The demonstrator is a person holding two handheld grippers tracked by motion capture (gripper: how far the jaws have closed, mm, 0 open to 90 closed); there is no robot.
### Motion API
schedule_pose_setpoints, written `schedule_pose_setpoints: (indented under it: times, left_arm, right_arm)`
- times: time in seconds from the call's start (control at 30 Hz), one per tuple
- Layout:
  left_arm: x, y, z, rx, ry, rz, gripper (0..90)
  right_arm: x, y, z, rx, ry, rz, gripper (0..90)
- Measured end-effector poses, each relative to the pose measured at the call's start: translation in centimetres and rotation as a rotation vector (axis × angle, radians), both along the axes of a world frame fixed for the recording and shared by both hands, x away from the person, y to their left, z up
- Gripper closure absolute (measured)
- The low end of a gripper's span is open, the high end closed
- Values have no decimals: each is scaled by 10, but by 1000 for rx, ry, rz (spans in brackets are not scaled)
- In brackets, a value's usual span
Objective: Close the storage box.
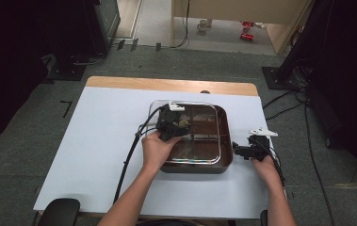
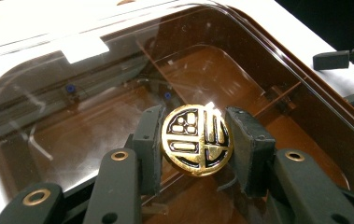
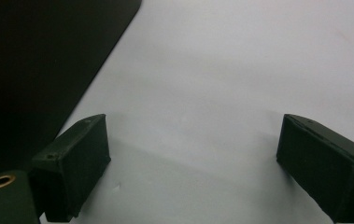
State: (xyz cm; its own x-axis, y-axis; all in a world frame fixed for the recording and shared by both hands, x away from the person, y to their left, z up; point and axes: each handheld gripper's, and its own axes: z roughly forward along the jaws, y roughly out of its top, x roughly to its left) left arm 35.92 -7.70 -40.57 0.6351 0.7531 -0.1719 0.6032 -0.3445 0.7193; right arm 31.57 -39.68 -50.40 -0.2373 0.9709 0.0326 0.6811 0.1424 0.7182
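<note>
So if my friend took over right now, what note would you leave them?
Left gripper: shut on the round gold knob of the clear lid.
Right gripper: open, holding nothing, over the white table just right of the box.
Things: the brown divided box sits mid-table; the lid lies over it, though whether it is fully seated cannot be told.
Done: knob gripped.
Left: probably move the lid by its knob. The right gripper could steady the box.
</note>
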Motion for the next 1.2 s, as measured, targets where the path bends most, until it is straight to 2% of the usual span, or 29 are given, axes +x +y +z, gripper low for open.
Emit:
schedule_pose_setpoints:
  times: [0.53,0.8,0.97,1.2]
  left_arm:
    - [1,-21,-13,17,-4,10,595]
    - [1,-28,-13,9,0,10,595]
    - [-1,-35,-13,28,-7,1,595]
    - [-3,-38,-14,26,-9,-3,594]
  right_arm:
    - [0,0,0,3,4,-3,90]
    - [0,0,0,2,2,-2,90]
    - [0,0,0,1,2,-1,90]
    - [0,0,0,0,0,0,90]
